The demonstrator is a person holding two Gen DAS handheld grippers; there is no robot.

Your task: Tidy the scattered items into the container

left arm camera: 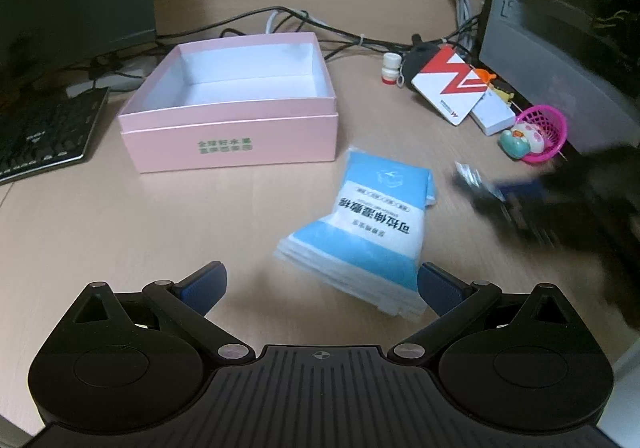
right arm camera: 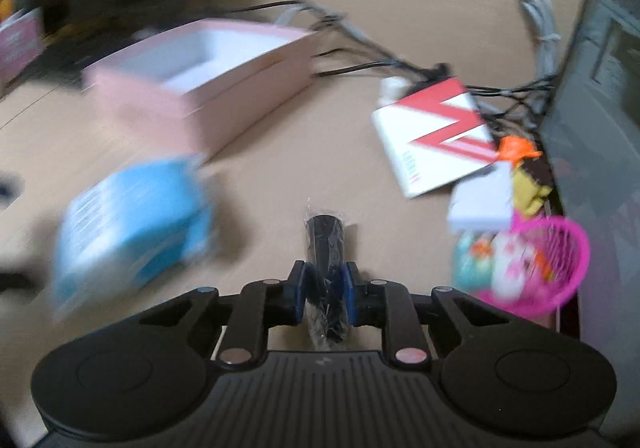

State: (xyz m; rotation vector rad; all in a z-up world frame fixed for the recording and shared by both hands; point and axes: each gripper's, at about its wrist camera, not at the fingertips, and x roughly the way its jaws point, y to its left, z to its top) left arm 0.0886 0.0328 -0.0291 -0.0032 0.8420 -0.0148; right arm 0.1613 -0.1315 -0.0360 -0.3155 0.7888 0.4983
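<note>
An open pink box (left arm camera: 228, 107), white inside with nothing in it, stands on the wooden desk. In front of it and to the right lies a stack of blue and white packets (left arm camera: 360, 224). My left gripper (left arm camera: 320, 284) hovers open just short of the stack, whose near corner reaches beside its right finger. My right gripper (right arm camera: 325, 280) is shut on a slim black item in clear crinkly wrap (right arm camera: 326, 244), which sticks out forward above the desk. In the left wrist view the right gripper (left arm camera: 508, 193) is a dark blur right of the packets. The pink box (right arm camera: 200, 75) and the packets (right arm camera: 132, 224) are blurred in the right wrist view.
A red and white card (left arm camera: 444, 85), a small white box (left arm camera: 492, 115), a little white bottle (left arm camera: 390, 69) and a pink basket with toys (left arm camera: 540, 133) lie at the right, against a computer case (left arm camera: 560, 27). Cables (left arm camera: 280, 17) run behind the box. A keyboard (left arm camera: 44, 135) sits left.
</note>
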